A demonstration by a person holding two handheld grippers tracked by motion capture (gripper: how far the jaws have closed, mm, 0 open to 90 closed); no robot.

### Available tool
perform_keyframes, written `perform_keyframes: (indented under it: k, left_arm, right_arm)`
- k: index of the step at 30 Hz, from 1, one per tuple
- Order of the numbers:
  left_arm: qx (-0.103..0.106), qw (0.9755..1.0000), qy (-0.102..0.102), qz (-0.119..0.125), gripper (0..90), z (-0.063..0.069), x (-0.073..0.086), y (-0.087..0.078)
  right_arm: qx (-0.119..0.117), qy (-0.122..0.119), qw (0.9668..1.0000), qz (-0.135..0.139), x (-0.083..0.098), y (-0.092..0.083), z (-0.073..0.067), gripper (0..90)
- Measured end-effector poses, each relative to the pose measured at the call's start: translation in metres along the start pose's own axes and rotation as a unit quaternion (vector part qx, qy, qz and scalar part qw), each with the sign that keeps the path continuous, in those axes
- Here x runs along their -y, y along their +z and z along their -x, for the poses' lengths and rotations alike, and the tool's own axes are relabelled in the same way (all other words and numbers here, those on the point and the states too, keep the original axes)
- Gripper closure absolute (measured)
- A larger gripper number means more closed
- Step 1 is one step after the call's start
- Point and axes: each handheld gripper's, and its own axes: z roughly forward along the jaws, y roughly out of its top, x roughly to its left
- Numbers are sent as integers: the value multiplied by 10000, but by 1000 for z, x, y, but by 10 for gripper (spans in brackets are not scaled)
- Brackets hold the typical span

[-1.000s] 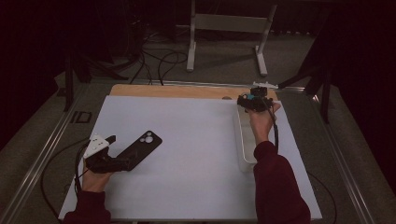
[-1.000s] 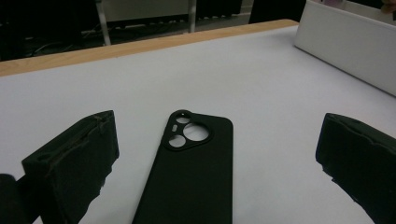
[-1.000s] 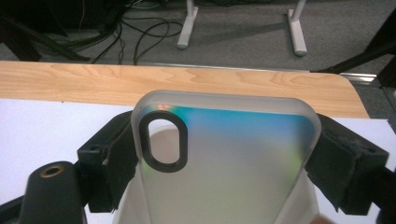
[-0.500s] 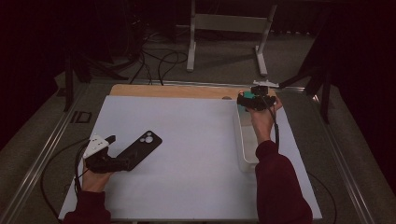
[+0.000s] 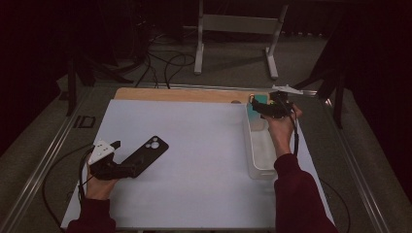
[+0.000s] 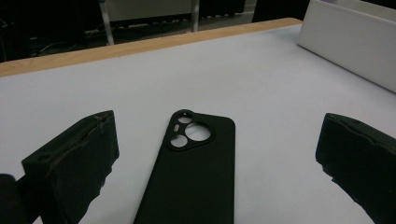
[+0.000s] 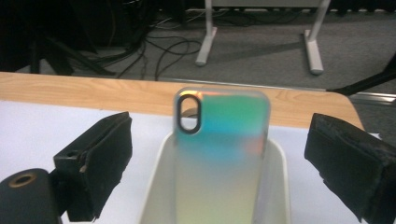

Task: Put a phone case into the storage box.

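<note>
A matte black phone case [image 6: 196,172] with round camera cut-outs lies flat at lower left of the high view, between the spread jaws of the left gripper [image 5: 121,167]. At upper right, an iridescent case [image 7: 219,158] leans upright in a white tray [image 5: 265,155] — the right gripper [image 5: 257,108], jaws just opened, clasps nothing. White mat [image 5: 194,145], wooden edge — dark cabled floor beyond.

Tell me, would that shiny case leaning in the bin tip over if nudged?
Probably: the shiny case stands nearly upright against the bin end, so a nudge could topple it. It looks thin and hollow, so likely light. Its glossy surface may be slippery.
</note>
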Motion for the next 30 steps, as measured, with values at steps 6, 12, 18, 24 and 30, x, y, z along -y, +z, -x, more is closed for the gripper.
perform_keyframes:
  k: [6,12,18,24,30]
  left_arm:
    - [-17,10000,14,-10,0,0,0,0]
    - [-34,10000,13,0,0,-1,0,-1]
    - [-38,10000,13,-4,0,0,-1,-1]
    - [-34,10000,9,-11,0,0,-1,0]
    - [-29,10000,8,-37,0,-1,0,0]
  right_arm:
    - [-266,-206,9994,40,5,-17,-7,73]
    - [-527,-477,9974,113,11,-35,-17,74]
    - [-776,-705,9942,240,15,-53,-25,74]
    - [-1021,-874,9905,305,20,-67,-28,74]
    - [-1305,-1013,9851,475,30,-81,-32,74]
